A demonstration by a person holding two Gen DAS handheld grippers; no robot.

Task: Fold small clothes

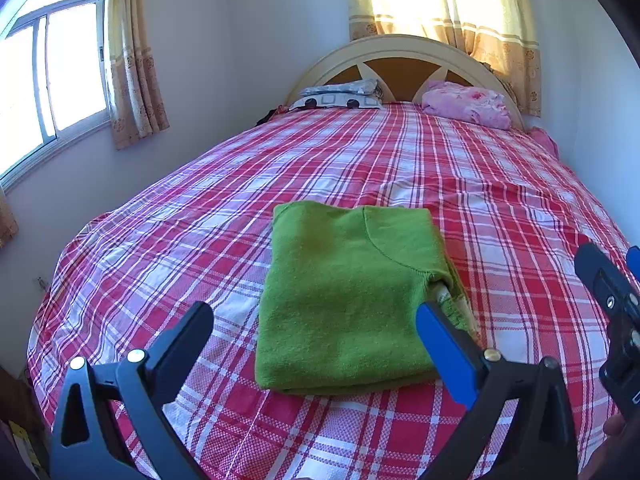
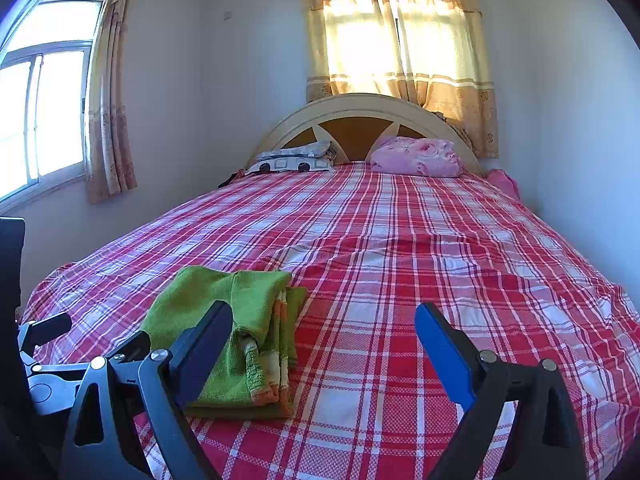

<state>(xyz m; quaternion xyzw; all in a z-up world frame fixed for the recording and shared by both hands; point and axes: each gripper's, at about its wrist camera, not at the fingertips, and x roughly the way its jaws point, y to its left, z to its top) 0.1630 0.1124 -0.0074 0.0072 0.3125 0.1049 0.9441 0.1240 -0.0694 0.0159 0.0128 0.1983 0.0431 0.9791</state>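
Green garment (image 1: 348,296) is on the bed (image 1: 500,200), lying near the foot edge, roughly mid-width and a bit toward the window-side edge. It reads as folded: compact rectangle, several layers stacked, top face flat. From the right wrist view (image 2: 240,332) the open side shows stacked layers plus an orange-and-cream striped trim peeking out along that edge, slightly uneven.

Left gripper (image 1: 316,344): jaws spread wide, nothing between them, poised over the near edge of the garment. Blue finger (image 1: 444,356) overlaps the garment's right side in view; can't tell if it touches.

Right gripper (image 2: 324,348): also spread wide, holding nothing, over bare plaid sheet just to the right of the garment. Its dark finger (image 2: 200,356) overlaps the garment edge in view; contact unclear.

My read on progress: this piece looks done or one tidy-up away, maybe squaring that striped edge. No other unfolded small clothes visible on the bed, so what's left is unclear.

Room to move: wide run of open sheet from the garment to the head end and toward the right edge. Pillows (image 2: 296,158) and a pink bundle (image 2: 416,156) sit at the headboard (image 2: 360,110), well apart. Wall runs close along the right edge; window wall flanks the left edge.
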